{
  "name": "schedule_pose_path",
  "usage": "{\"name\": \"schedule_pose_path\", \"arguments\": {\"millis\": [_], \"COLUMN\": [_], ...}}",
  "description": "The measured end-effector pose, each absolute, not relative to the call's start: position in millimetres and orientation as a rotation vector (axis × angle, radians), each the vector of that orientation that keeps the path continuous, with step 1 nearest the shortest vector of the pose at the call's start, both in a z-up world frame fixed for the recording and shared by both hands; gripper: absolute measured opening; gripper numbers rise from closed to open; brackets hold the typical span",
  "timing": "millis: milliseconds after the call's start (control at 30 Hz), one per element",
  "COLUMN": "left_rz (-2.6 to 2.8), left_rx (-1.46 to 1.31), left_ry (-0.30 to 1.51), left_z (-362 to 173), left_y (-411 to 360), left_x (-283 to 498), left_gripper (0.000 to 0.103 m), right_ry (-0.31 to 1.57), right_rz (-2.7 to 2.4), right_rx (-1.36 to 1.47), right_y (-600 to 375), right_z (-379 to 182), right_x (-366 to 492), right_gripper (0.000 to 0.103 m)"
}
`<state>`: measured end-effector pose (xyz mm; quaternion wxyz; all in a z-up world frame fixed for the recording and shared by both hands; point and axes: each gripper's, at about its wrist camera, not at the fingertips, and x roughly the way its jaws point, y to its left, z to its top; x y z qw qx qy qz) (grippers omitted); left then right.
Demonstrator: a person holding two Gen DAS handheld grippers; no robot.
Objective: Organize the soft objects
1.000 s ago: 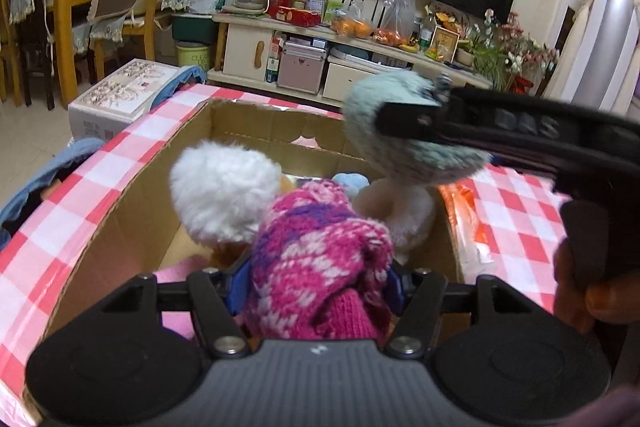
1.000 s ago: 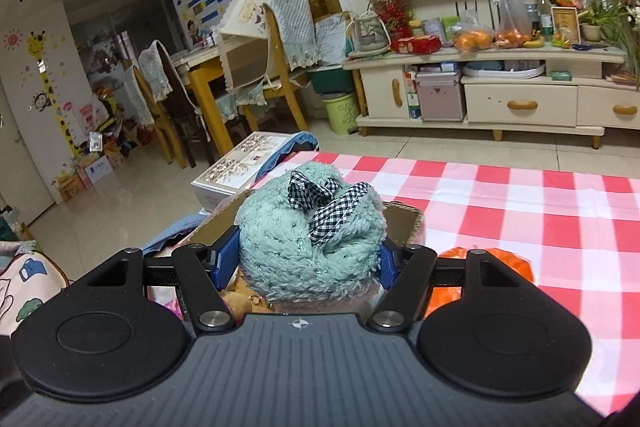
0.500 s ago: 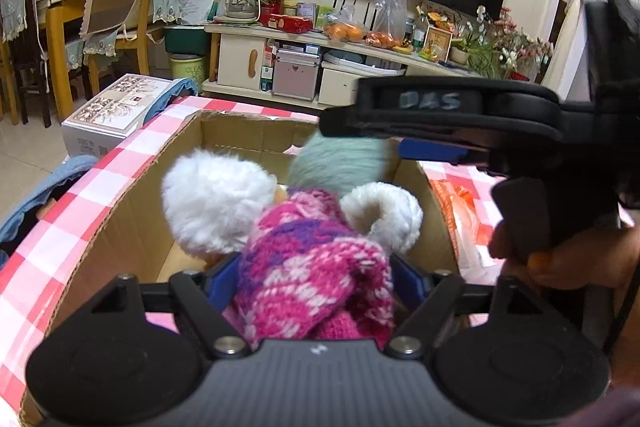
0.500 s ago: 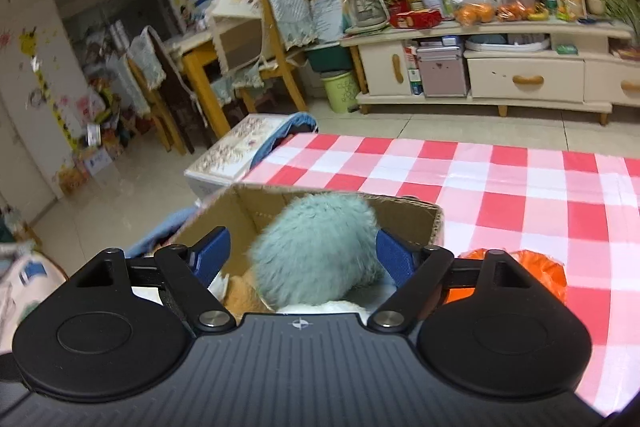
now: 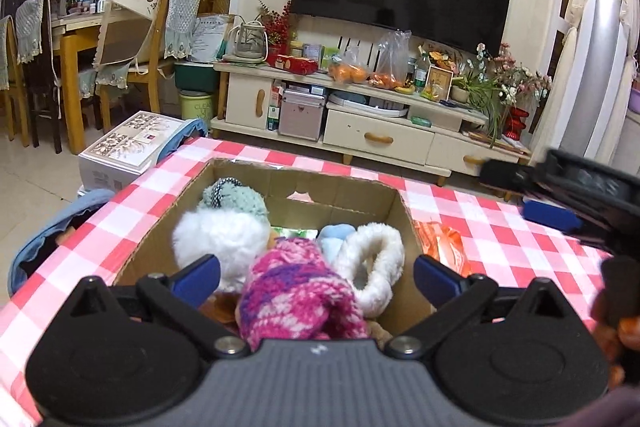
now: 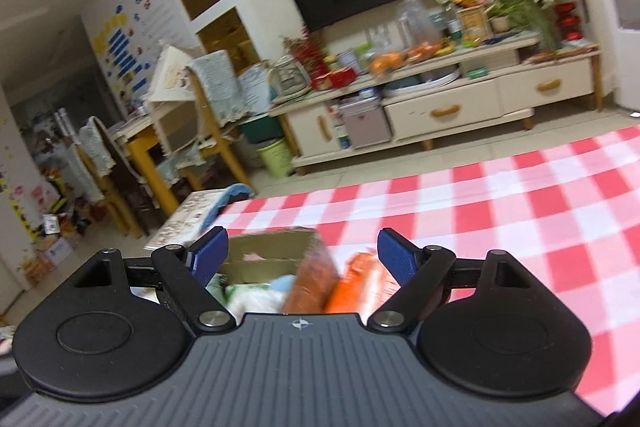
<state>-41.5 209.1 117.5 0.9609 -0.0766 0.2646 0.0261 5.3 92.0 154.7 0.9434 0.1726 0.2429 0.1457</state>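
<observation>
A cardboard box (image 5: 384, 201) sits on the red-checked table (image 5: 496, 247). In it lie a pink knit hat (image 5: 296, 299), a white fluffy toy (image 5: 220, 241), a teal knit hat (image 5: 234, 197), a white fuzzy ring (image 5: 372, 259) and a pale blue item (image 5: 334, 237). My left gripper (image 5: 316, 273) is open over the box's near side, its pads apart from the pink hat. My right gripper (image 6: 302, 255) is open and empty, to the right of the box (image 6: 276, 253); it also shows at the left wrist view's right edge (image 5: 560, 203).
An orange plastic bag (image 5: 440, 247) lies right of the box, also in the right wrist view (image 6: 360, 283). A white carton (image 5: 128, 147) and blue cloth (image 5: 52, 239) sit off the table's left side. A TV cabinet (image 5: 360, 123) and chairs stand beyond.
My left gripper opened and let go of the pink hat into the box. My right gripper dropped the teal hat in the box and drew back to the right and up.
</observation>
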Motion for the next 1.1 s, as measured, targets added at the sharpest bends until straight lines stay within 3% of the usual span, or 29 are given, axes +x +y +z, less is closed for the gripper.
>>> {"name": "schedule_pose_path", "arguments": {"millis": [600, 1100], "left_rz": [0.119, 0.173], "left_rx": [-0.137, -0.105], "left_ry": [0.597, 0.548], "left_z": [120.0, 141.8], "left_y": [176.2, 172.6], "left_x": [-95.2, -153.2], "left_gripper": [0.102, 0.102], "right_ry": [0.559, 0.535], "right_rz": [0.193, 0.232], "right_rx": [0.196, 0.121], "right_y": [69.2, 87.3], "right_z": [153.3, 171.4], "right_x": [-86.9, -141.9], "right_gripper": [0.103, 0.103]}}
